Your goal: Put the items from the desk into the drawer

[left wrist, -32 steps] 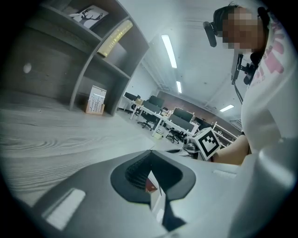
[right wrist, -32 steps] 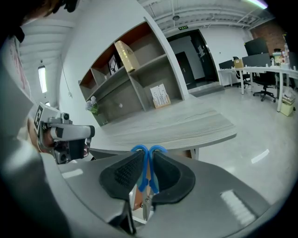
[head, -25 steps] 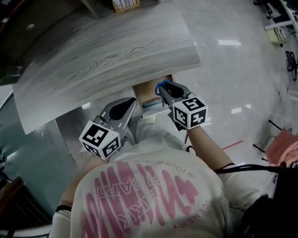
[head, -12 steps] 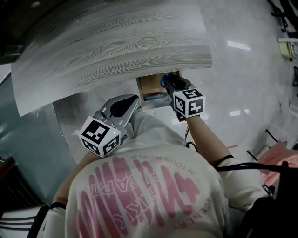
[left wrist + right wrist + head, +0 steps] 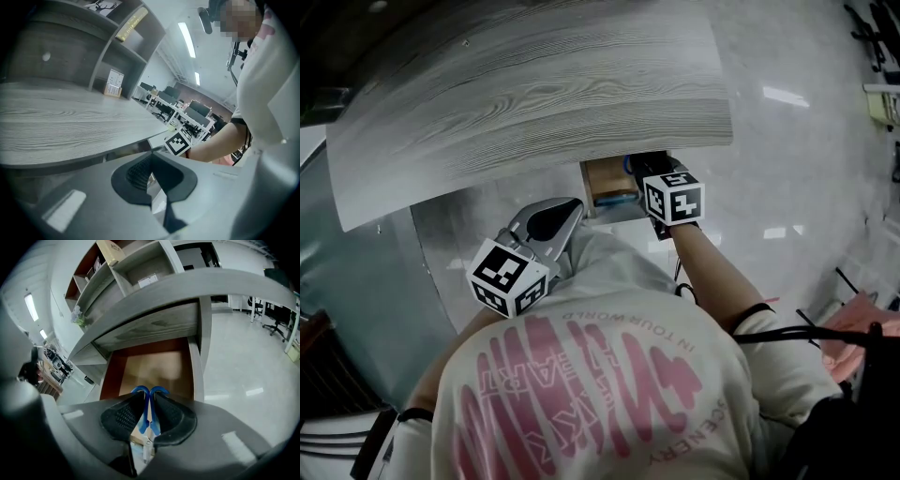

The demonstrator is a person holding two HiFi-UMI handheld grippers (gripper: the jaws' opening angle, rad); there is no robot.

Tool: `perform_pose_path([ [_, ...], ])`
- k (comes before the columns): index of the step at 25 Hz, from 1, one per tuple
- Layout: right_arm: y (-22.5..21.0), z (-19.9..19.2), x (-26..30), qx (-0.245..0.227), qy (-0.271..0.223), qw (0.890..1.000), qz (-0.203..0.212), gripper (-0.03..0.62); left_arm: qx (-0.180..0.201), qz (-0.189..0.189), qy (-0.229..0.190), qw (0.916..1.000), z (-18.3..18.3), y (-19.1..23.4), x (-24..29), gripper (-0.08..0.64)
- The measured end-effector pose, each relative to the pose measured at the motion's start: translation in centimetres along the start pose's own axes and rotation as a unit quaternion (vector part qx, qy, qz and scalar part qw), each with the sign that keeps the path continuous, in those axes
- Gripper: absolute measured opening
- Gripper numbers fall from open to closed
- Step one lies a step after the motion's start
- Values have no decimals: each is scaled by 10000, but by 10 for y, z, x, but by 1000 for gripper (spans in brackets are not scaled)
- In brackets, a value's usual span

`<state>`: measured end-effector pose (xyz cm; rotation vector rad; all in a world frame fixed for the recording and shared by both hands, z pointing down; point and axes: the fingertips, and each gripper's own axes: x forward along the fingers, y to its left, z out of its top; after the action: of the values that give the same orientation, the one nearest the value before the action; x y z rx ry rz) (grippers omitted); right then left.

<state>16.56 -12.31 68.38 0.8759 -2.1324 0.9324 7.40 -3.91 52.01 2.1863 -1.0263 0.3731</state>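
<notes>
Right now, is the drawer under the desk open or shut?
Open: the drawer is pulled out from under the desk, its brown bottom showing beyond the blue scissors in the right tongs.

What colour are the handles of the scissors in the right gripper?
Blue. The scissors handles show best in the right gripper view.

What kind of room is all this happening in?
Most likely an open-plan office. A grey wood-grain desk has an open drawer under it, shelves stand behind it, and rows of other desks and office chairs sit further back under ceiling strip lights.
</notes>
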Motion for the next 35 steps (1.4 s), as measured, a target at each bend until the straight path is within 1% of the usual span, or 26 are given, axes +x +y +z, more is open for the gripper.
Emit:
perform_pose_path([
  [6,2,-1,6,-17,81,10000,-19,80,-83,151,-98,9998,4,7,-7,20],
  [10,7,-3,11,-92,111,9999,71,81,-107,245,-123,9996,2,10,-12,20],
  [16,5,-4,13,-163,164,9996,-151,84,-114,272,-145,9995,-2,10,-19,20],
  [21,6,-9,10,-151,229,9995,-154,103,-120,293,-158,9994,-4,7,-24,20],
  [25,7,-18,4,-46,245,9995,-198,103,-82,302,-213,9993,-6,5,-31,20],
  [29,11,-24,-8,-88,247,9992,-296,72,14,208,-356,9992,-3,2,-32,20],
  [32,24,-19,-27,-148,84,9991,-377,6,127,52,-473,9988,5,-2,-33,20],
  [35,46,-5,-53,-326,-229,9981,-461,6,238,-119,-606,9978,16,-8,-39,20],
])
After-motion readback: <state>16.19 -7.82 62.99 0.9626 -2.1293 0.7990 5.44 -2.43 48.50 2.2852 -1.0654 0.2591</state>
